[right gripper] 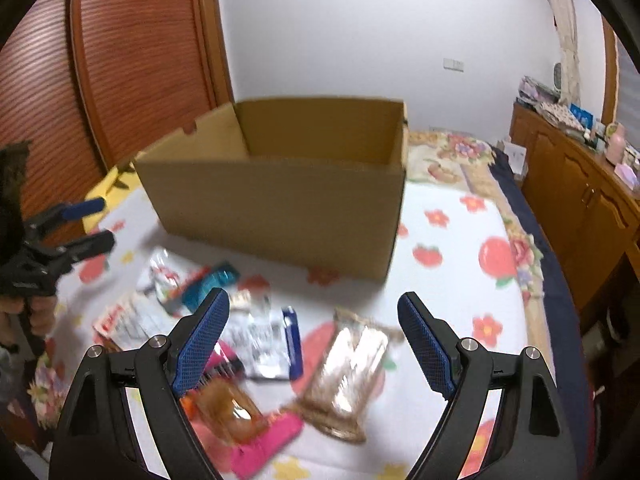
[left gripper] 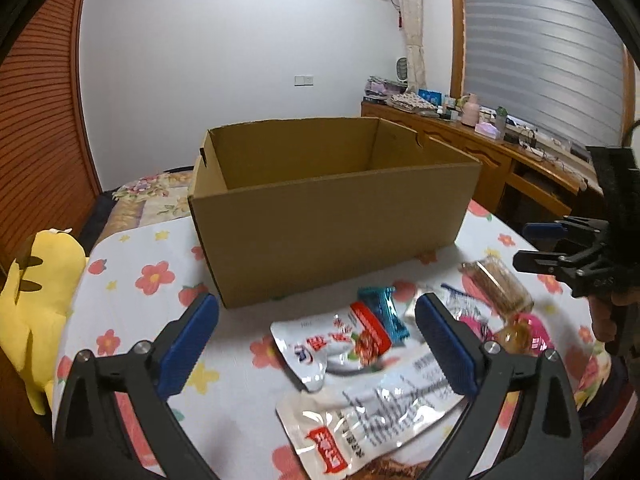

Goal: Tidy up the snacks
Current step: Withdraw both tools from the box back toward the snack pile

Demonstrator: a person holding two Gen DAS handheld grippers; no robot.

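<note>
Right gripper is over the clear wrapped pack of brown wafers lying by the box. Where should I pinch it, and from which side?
Pinch the clear wrapped pack of brown wafers across its narrow width, mid-length, coming from above. It lies flat on the flowered cloth, long axis roughly along the open right gripper, and its long sides look clear. Probably avoid the crimped ends, which look flimsy.

White wall (left gripper: 224, 60), wooden dresser (left gripper: 480, 148)

Snack packets (left gripper: 344, 344) lie scattered before the open cardboard box (left gripper: 332, 216).
</note>
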